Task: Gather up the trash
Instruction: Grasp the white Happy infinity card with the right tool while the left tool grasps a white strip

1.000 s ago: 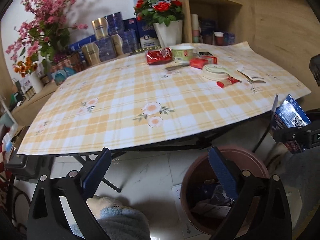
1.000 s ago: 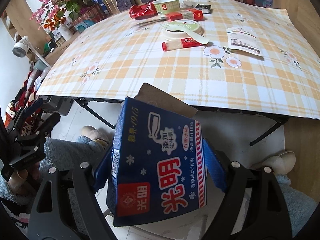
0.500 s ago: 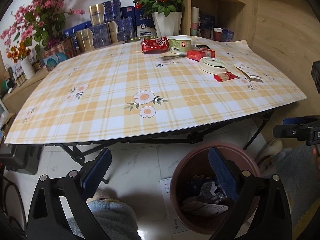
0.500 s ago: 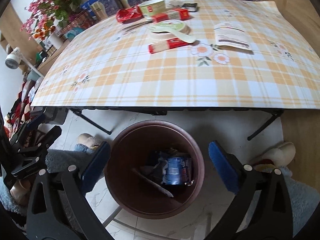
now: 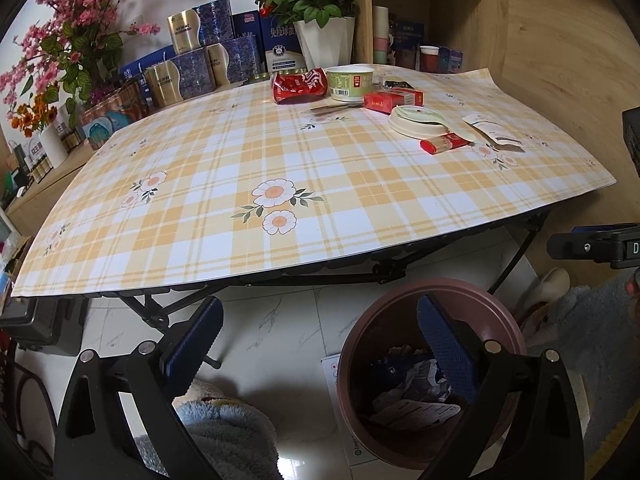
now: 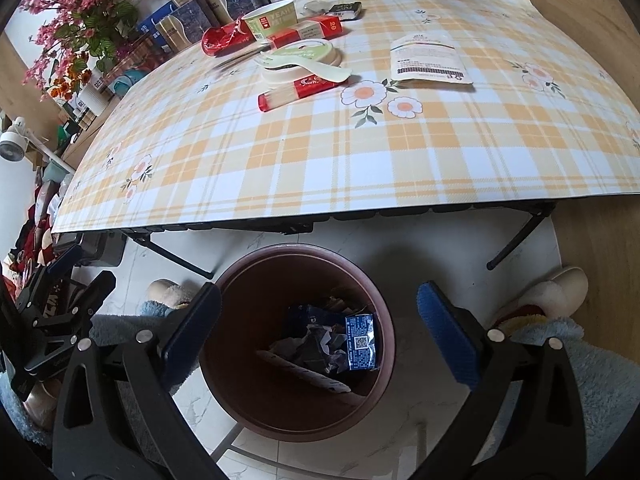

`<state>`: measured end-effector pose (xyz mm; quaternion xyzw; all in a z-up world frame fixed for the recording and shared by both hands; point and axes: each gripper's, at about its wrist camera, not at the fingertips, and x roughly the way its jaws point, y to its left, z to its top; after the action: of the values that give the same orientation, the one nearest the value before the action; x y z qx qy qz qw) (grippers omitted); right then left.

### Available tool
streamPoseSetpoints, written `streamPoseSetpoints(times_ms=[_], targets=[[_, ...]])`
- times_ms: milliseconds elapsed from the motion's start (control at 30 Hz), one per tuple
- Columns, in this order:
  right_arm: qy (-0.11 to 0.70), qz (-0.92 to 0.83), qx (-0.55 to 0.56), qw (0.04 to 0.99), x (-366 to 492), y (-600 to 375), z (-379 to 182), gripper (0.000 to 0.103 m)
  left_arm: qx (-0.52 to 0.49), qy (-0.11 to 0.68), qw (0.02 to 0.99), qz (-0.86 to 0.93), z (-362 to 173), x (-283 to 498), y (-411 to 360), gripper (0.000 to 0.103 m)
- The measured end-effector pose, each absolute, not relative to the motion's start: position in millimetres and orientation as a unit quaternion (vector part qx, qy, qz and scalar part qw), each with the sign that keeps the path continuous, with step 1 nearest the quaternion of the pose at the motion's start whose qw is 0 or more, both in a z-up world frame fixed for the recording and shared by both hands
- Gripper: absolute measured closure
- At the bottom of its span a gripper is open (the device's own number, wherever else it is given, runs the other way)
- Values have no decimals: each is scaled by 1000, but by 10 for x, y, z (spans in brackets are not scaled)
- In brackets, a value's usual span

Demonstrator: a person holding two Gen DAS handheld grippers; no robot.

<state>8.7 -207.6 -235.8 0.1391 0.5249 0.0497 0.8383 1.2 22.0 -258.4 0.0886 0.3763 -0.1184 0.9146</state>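
In the left wrist view, the near edge of the checked tablecloth (image 5: 280,184) hangs over the folding table's black frame, and below it lies a stretch of bare white floor tile running from the table legs at the left across to the brown bin (image 5: 400,300), which stands on the floor just under the table's near right corner. The near half of the cloth is bare; the trash is gathered toward the far right: a crushed red can (image 5: 298,85), a paper bowl (image 5: 349,82), a red carton (image 5: 394,100), a white lid (image 5: 416,124) with a red tube (image 5: 444,144) just beside it, and a white pouch (image 5: 494,132) near the right edge. The left gripper (image 5: 318,344) has its jaws spread wide with nothing between them, above the floor beside the bin's rim. In the right wrist view, the cloth's edge crosses the middle of the picture, and the bin (image 6: 236,292) sits just this side of it, clear of the table leg at right, with open tile on both sides. Inside lie crumpled wrappers and a blue ice-cream box (image 6: 360,342). The right gripper (image 6: 318,336) is above the bin mouth, jaws fully apart and empty. Fuzzy slippers rest on the floor at either side.
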Motion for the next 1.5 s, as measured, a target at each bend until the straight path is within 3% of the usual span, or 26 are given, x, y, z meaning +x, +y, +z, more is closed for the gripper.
streamPoseSetpoints(times_ms=[400,767,1000,1300,1367,1500], targets=[[521,29,157,839,199,-2235,-2393,6,24,384,917,-102,-2484,172,358,8],[421,-17,209,882,659,-3002,-2058,6,-38,402,908,-111,-2288,534,290,8],[435,-56,74,896,1379,-3051,-2050,6,-55,419,896,-137,-2164,842,58,19],[469,-46,60,880,1872,-3012,-2362,7,-81,447,875,-165,-2158,1177,-277,25],[481,-42,60,874,1911,-2992,-2424,9,-85,458,867,-176,-2179,1259,-376,25],[473,-43,45,879,1896,-2966,-2425,32,-112,476,853,-185,-2253,1477,-601,26]])
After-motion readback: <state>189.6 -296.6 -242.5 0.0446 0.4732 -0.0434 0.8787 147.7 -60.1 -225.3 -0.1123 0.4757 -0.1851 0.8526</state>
